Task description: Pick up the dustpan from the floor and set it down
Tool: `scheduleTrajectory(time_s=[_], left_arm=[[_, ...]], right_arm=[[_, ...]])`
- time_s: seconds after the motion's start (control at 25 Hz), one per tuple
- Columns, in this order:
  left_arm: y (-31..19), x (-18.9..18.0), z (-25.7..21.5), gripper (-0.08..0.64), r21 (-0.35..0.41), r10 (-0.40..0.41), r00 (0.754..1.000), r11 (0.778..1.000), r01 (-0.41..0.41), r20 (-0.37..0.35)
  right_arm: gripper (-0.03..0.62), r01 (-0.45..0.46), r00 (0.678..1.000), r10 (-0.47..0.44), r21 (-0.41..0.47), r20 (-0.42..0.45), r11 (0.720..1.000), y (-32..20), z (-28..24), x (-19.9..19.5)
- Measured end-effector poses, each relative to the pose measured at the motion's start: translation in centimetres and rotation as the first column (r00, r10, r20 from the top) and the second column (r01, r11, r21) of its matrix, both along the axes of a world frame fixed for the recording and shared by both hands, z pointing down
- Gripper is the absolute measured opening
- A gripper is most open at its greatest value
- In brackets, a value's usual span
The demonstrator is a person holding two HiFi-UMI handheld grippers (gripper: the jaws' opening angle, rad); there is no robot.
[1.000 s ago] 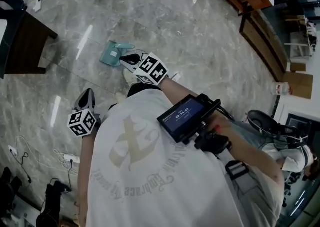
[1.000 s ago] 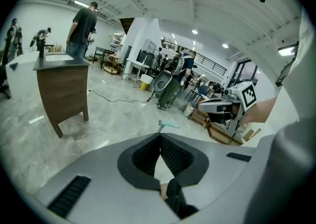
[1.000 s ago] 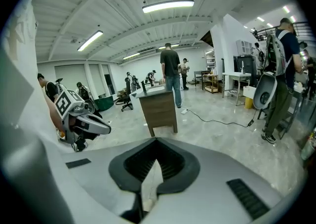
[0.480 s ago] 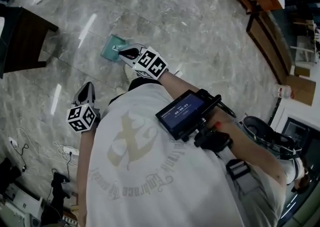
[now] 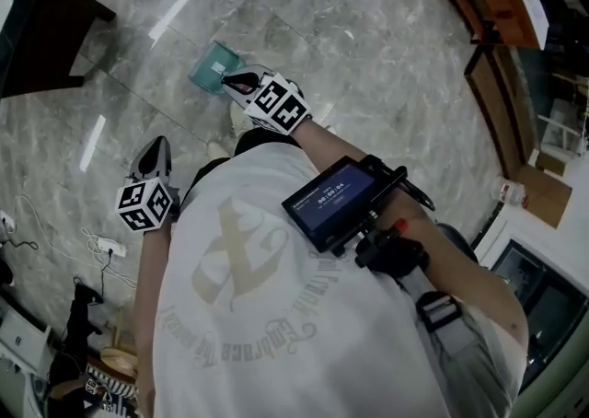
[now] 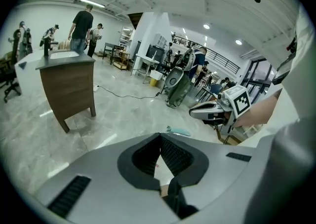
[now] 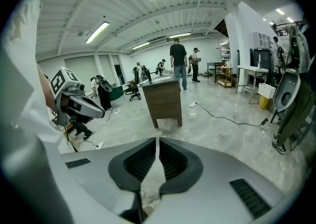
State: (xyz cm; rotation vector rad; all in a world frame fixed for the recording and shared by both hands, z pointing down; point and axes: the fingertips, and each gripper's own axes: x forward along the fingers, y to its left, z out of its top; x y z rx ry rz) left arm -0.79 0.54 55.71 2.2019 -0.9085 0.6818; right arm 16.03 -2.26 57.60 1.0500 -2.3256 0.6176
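A teal dustpan (image 5: 212, 67) lies flat on the grey marble floor (image 5: 368, 57) in front of the person; in the left gripper view the dustpan (image 6: 178, 130) is a thin teal shape on the floor. My right gripper (image 5: 235, 83) hangs with its tips at the dustpan's near edge, jaws shut and nothing between them; whether it touches I cannot tell. In its own view my right gripper (image 7: 156, 140) hides the dustpan. My left gripper (image 5: 158, 145) is lower left, apart from the dustpan; its own view shows my left gripper (image 6: 160, 137) shut and empty.
A dark wooden desk (image 5: 41, 34) stands at the upper left, close to the dustpan. Wooden cabinets (image 5: 492, 11) line the upper right. Cables and a power strip (image 5: 103, 247) lie on the floor at the left. Several people stand far behind the desk (image 7: 165, 100).
The right gripper has come down a little toward the dustpan's near edge. The whole head view has shifted forward, and the left gripper has drifted along with the body.
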Motion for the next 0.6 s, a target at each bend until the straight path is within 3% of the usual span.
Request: scheduleTrajectory(time_s=[0.16, 0.24, 0.32, 0.6], left_arm=[[1.4, -0.6, -0.2, 0.012, -0.006, -0.029, 1.0, 1.0, 0.029, 0.008], [1.9, -0.8, -0.1, 0.012, -0.007, -0.045, 0.999, 0.999, 0.045, 0.011], [1.9, -1.0, 0.1, 0.012, -0.009, -0.064, 0.998, 0.998, 0.064, 0.016], [-2.8, -1.3, 2.0, 0.012, -0.06, -0.115, 0.992, 0.991, 0.117, 0.041]], right_arm=[[0.031, 0.031, 0.999, -0.031, -0.007, -0.03, 0.999, 0.3, 0.5, -0.5], [0.115, 0.044, 0.998, -0.045, -0.027, -0.046, 0.999, 0.5, 1.1, -0.5], [0.155, 0.06, 0.995, -0.063, -0.046, -0.072, 0.997, 0.4, 2.2, -0.4], [0.223, 0.125, 0.977, -0.154, -0.189, -0.145, 0.974, -3.4, 8.2, 0.2]])
